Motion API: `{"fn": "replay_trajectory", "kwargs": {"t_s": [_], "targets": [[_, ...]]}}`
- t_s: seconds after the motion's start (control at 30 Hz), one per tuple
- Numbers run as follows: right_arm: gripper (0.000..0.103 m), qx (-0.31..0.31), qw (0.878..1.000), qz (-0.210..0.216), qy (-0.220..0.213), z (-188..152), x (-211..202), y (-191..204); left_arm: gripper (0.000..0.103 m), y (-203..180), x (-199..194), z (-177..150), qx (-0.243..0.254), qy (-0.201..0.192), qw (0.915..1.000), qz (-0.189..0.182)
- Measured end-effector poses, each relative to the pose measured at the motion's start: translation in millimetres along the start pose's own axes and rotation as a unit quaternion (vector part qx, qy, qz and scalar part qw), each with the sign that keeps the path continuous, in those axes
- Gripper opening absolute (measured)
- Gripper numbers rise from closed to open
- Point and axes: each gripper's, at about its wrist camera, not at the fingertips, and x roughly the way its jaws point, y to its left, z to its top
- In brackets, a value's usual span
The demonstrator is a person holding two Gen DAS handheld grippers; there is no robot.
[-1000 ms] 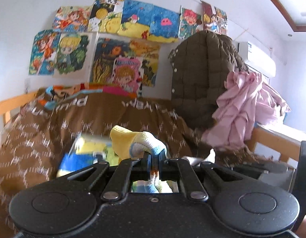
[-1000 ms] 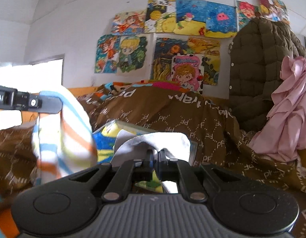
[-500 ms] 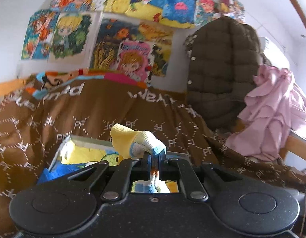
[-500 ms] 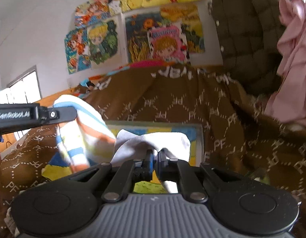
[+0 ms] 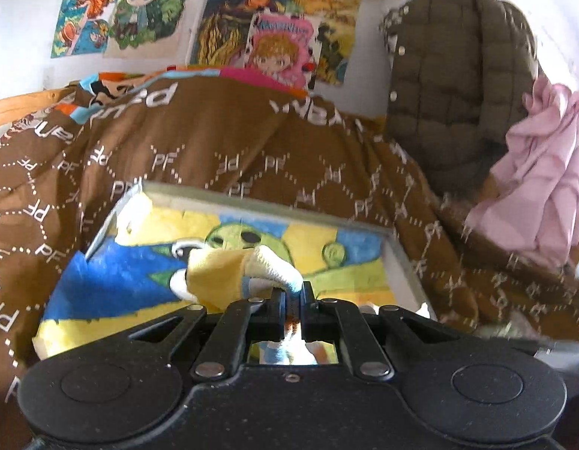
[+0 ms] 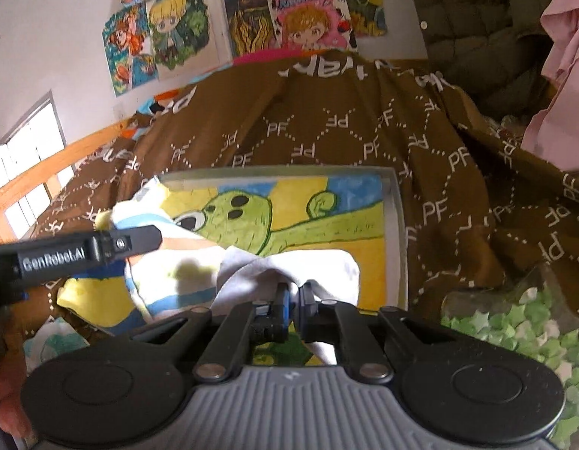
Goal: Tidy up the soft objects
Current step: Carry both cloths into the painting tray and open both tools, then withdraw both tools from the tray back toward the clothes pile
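Brown quilt (image 5: 222, 157) on bed, painted board (image 6: 327, 202) mid-frame. Left tongs (image 5: 292, 294) clamped on striped sock (image 5: 229, 273), right tongs (image 6: 293, 296) clamped on white sock (image 6: 327, 270); both socks hang over board, side by side

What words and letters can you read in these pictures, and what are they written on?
"GenRobot.AI": white letters on the side of the left tongs, seen from the right wrist camera.
"PF": repeated all over the brown blanket.
Large white letters along the blanket's top fold: upside down and cut off by folds, not readable.
Title on the pink poster: too blurred to read.
Striped sock and white sock: no text.
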Motion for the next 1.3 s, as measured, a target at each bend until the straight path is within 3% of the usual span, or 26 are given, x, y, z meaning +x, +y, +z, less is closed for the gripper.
{"fn": "replay_trajectory", "kwargs": {"t_s": [0.37, 0.47, 0.6, 0.73, 0.83, 1.3], "targets": [[0.011, 0.013, 0.999, -0.007, 0.035, -3.3, 7.9, -3.7, 0.010, 2.9, 11.5, -13.1, 0.006, 0.067, 0.9976, 0.019], [0.015, 0.018, 0.999, -0.005, 0.038, -3.4, 6.4, -6.2, 0.022, 3.2, 9.4, -15.9, 0.001, 0.075, 0.9968, 0.026], [0.033, 0.024, 0.999, -0.005, 0.034, -3.2, -1.3, -8.6, 0.038, 3.0, 2.8, -17.8, -0.007, 0.078, 0.9965, 0.031], [0.052, 0.033, 0.999, -0.005, 0.022, -2.0, -18.3, -11.0, 0.052, 0.1, -10.9, -17.2, -0.012, 0.067, 0.9971, 0.033], [0.060, 0.028, 0.999, -0.014, 0.007, 0.3, -37.0, -11.7, 0.063, -2.1, -28.8, -16.8, -0.021, 0.048, 0.9982, 0.030], [0.101, -0.002, 0.996, -0.032, -0.086, 8.7, -136.2, -7.3, 0.093, -23.2, -130.1, -19.3, -0.046, -0.044, 0.9972, 0.039]]}}
